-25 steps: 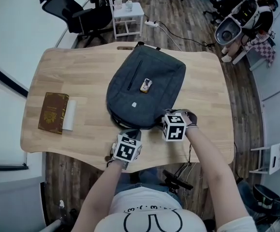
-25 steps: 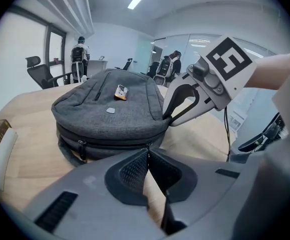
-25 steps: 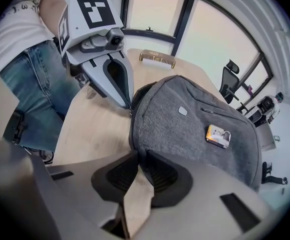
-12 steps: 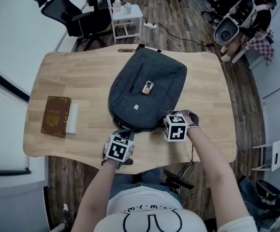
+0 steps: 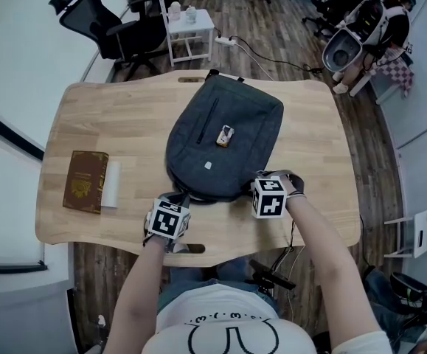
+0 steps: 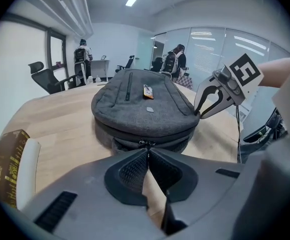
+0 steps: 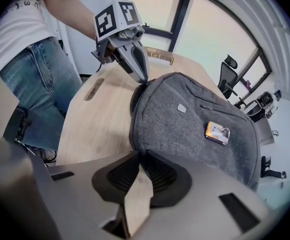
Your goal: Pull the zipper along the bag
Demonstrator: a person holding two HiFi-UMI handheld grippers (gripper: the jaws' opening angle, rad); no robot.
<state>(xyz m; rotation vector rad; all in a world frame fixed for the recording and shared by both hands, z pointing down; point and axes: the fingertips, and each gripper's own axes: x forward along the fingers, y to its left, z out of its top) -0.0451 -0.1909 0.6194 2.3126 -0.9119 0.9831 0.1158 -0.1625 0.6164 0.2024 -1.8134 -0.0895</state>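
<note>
On grey bag (image 5: 251,115), small unreadable card (image 5: 224,134)

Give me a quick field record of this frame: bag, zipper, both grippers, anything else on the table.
bag: grey backpack lying flat on wooden table
zipper pull: at backpack's near edge
left gripper: shut on zipper pull
right gripper: jaws just closed further, gripping backpack's near edge
other: brown book at table's left

bag (image 5: 224,135): grey cloth, matt, fine weave | zipper (image 6: 146,144): dark, dull | table (image 5: 117,116): pale wood, smooth, matt, faint grain | book (image 5: 85,181): brown cover, slight sheen | floor (image 5: 287,28): dark wood planks
</note>
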